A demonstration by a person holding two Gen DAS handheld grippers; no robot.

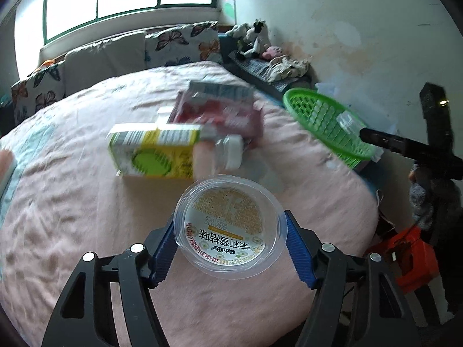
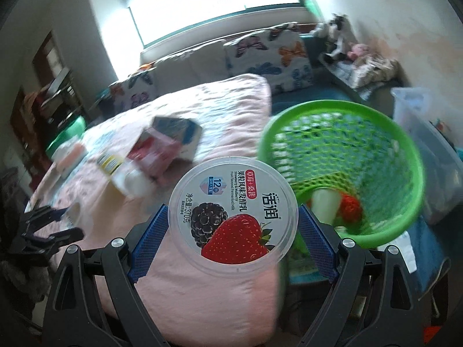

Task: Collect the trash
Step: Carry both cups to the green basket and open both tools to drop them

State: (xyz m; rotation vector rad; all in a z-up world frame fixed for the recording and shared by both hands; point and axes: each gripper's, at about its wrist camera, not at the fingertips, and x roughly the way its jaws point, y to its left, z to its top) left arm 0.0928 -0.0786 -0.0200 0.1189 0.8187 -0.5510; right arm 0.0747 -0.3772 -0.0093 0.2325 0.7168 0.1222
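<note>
In the left wrist view my left gripper [image 1: 230, 231] is shut on a clear plastic cup [image 1: 228, 214] with a yellow and white label, held above the pink bed [image 1: 86, 217]. My right gripper [image 2: 233, 214] is shut on a yogurt tub [image 2: 231, 202] whose lid shows a strawberry and a blackberry, held beside a green mesh basket [image 2: 376, 150]. That basket [image 1: 327, 127] sits off the bed's right edge with a white cup and something red inside. Lying on the bed are a green-yellow carton [image 1: 153, 150], a white bottle [image 1: 228, 150] and a red-pink carton [image 1: 220, 110].
Butterfly cushions [image 1: 179, 43] line the bed under the window. Plush toys [image 1: 254, 37] lie on a ledge by the wall. A red stool [image 1: 411, 254] stands on the floor at the right. A clear plastic bin [image 2: 428, 144] is behind the basket.
</note>
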